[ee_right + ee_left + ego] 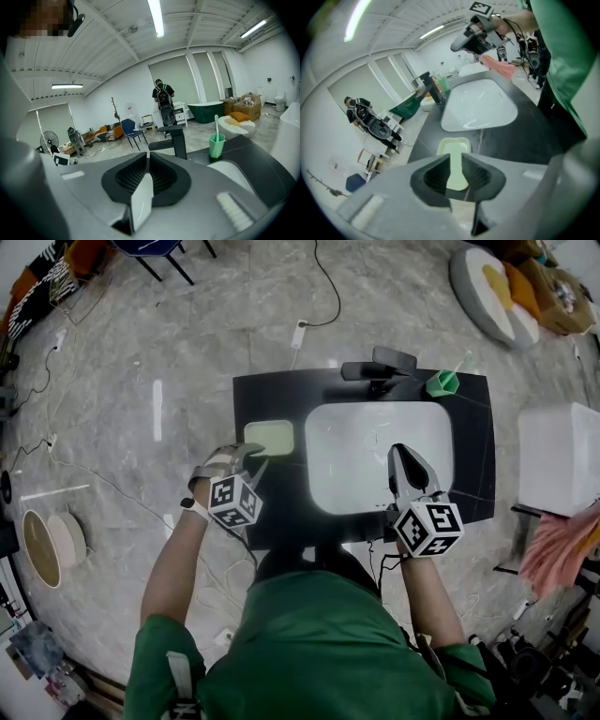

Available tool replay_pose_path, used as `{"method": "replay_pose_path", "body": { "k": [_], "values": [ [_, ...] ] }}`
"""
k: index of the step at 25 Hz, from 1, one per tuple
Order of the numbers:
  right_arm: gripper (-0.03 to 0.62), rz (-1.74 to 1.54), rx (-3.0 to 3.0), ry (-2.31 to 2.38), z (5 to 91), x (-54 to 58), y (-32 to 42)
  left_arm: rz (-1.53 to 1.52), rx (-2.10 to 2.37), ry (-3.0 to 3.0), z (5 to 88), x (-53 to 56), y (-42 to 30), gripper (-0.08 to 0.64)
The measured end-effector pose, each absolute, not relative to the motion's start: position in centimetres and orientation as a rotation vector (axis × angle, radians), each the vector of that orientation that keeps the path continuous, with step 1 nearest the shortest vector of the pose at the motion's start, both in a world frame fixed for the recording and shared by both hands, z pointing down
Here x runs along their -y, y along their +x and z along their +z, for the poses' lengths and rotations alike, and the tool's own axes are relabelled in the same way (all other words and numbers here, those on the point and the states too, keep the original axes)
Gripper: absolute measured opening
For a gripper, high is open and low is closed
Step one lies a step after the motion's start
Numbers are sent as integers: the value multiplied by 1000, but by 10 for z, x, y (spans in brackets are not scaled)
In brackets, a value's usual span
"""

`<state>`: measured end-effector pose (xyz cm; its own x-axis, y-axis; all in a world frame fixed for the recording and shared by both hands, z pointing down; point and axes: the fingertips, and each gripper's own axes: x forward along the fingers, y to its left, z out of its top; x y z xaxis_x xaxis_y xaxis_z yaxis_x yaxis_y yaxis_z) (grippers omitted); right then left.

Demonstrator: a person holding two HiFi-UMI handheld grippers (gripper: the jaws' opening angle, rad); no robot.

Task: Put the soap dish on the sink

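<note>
The soap dish (269, 438), pale green and seemingly empty, lies on the black countertop (281, 395) left of centre in the head view, between the counter's left edge and the white basin (356, 456). That puts it on the sink unit already, just beside the bowl.

The left gripper (255, 462) meets the dish at its lower edge. In the left gripper view its jaws are drawn in to a narrow slot, and the dish's near end fills that slot from pad to pad. I read that as a pinch on the dish. The right gripper (403, 457) hangs over the right part of the basin with its jaws pressed together on nothing.

Judging from this, the letting-go is what remains, and that is where it could go wrong. If the left gripper pulls back before the slot widens, the dish would be dragged toward the counter's lower edge. A pad catching on the rim could tip it or slide it sideways into the bowl.

The gripper's body covers the dish's near rim in the head view, so I cannot tell whether the dish sits flat or is slightly lifted at that end. The dark tap (380, 365) and the green cup (443, 382) stand well apart, at the counter's top edge.
</note>
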<state>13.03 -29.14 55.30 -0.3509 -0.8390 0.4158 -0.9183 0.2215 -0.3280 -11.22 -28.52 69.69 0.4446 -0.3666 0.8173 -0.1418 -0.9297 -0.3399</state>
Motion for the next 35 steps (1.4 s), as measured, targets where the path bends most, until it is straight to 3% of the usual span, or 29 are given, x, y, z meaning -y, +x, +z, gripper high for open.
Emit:
{"method": "replay_pose_path", "body": {
  "k": [13,27,35],
  "values": [
    [21,627,2483,1654,486,277,104,-946,-1078,-2568,520,292,-122,-1],
    [21,280,2649,1629,380,258,79,-498,-1455,-2418,354,248,-149,-2],
    [21,46,2684,1688,325,245,77,-292,-1646,-2413,305,240,-171,-2]
  ]
}}
